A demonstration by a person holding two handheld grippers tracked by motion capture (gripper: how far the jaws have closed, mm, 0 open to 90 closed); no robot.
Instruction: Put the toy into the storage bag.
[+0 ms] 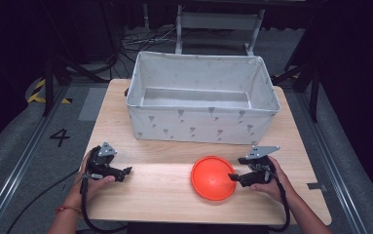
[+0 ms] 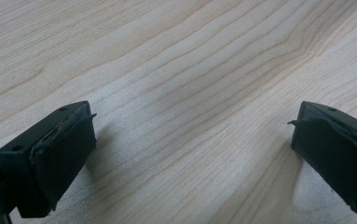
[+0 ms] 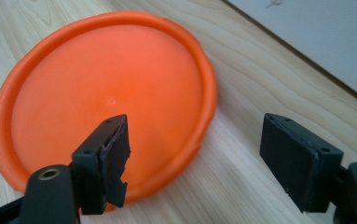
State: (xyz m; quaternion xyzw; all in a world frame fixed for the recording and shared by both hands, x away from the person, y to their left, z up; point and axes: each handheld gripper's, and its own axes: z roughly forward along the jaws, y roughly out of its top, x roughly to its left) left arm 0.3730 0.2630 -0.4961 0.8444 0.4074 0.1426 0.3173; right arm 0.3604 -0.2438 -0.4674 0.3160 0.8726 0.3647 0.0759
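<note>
Dark surroundings frame a light wooden counter (image 1: 164, 195), with grey flooring, a painted numeral 4 (image 1: 60, 137) to the left and loose cables (image 1: 140, 41) on the floor beyond the far edge. On the far half of the counter stands a white fabric bin (image 1: 201, 126) printed with small grey motifs, its top open and its interior showing a pale floor. An orange plate (image 1: 213, 178) lies flat on the near half of the counter, right of centre, well apart from the bin. The left hand-held gripper (image 1: 127, 171) is held by the person's left hand (image 1: 94, 180) low over the near-left part of the counter, pointing toward the centre; in the left gripper view its jaws stand spread wide over bare wood grain, with nothing between them. The right hand-held gripper (image 1: 233, 176) is held by the right hand (image 1: 271, 183) at the plate's right edge, pointing left. In the right gripper view its jaws are spread apart, one over the plate's inner surface, the other over the bare counter outside the rim; whether either jaw touches the plate cannot be told. A corner of the bin's white wall appears at that view's upper right.
</note>
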